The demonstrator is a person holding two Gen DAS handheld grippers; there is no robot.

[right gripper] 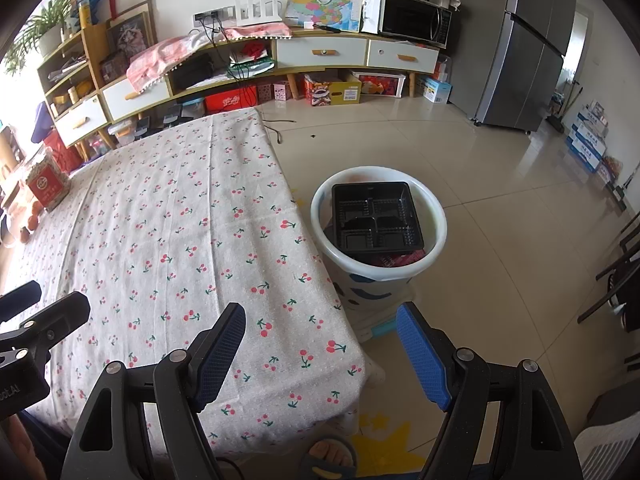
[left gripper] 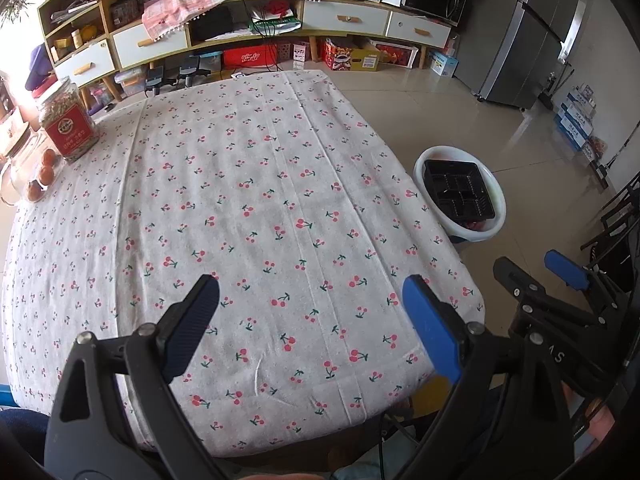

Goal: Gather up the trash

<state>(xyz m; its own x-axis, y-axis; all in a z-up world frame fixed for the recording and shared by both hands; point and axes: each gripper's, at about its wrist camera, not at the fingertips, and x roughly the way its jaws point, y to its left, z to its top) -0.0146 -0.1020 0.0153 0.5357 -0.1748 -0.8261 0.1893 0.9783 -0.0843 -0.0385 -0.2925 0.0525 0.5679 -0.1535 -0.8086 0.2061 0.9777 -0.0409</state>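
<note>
A white plastic bin (right gripper: pixel 434 236) stands on the floor right of the table; it also shows in the left wrist view (left gripper: pixel 420 168). A black compartment tray (right gripper: pixel 376 216) lies on top inside it, over some red trash; the tray also shows in the left wrist view (left gripper: pixel 458 194). My left gripper (left gripper: pixel 310 300) is open and empty above the near part of the cherry-print tablecloth (left gripper: pixel 240 200). My right gripper (right gripper: pixel 320 336) is open and empty over the table's right near corner; it also shows in the left wrist view (left gripper: pixel 532 270).
A jar with a red label (left gripper: pixel 68 120) and a glass container with orange fruit (left gripper: pixel 36 176) stand at the table's far left. A shelf unit with drawers (right gripper: pixel 320 52) lines the back wall. A grey fridge (right gripper: pixel 524 48) stands at the right. Dark chairs (right gripper: pixel 620 272) stand at the right edge.
</note>
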